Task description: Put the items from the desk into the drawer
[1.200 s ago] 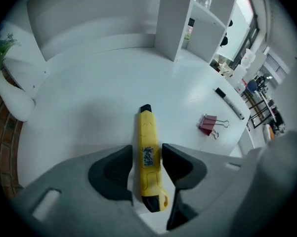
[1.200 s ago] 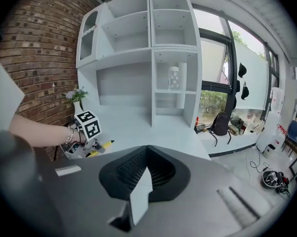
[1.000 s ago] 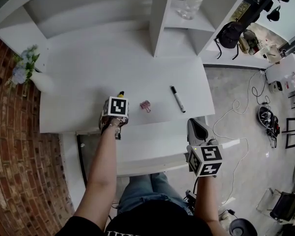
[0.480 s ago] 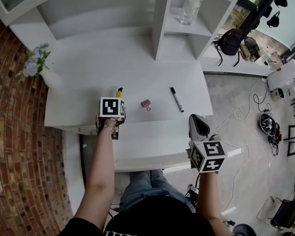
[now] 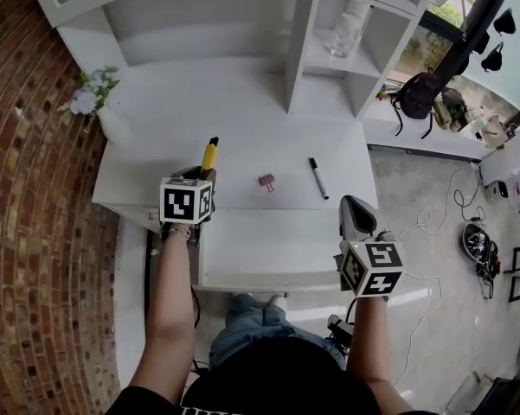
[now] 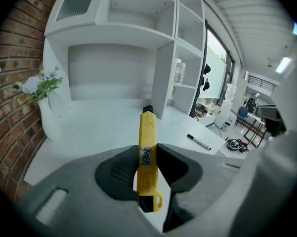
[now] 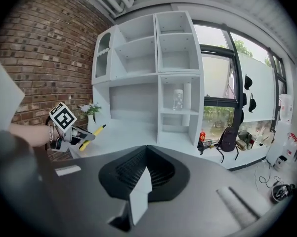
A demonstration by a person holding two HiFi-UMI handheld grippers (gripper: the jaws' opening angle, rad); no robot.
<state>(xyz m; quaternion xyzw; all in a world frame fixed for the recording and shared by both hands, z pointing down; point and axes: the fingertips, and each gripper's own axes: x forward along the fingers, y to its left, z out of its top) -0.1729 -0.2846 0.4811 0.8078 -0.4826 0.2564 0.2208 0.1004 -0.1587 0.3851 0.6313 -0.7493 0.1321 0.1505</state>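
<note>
- Pinching yellow utility knife (image 6: 148, 132) in left gripper (image 6: 149, 174), above desk (image 5: 242, 137), likely for carrying to drawer (image 5: 268, 258).
- Holding right gripper (image 7: 144, 162) pressed together, empty, beside drawer, out of the way.
- Pink clip (image 5: 266, 181) and marker (image 5: 318, 178) on desk, not yet stowed.

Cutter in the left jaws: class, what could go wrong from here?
1. The left gripper holds the yellow cutter toward its rear end, so most of its length sticks out ahead; it may pivot or slip out of the jaws.
2. The pink clip and pen lie on the desk nearby; a low sideways swing could knock them off.
</note>
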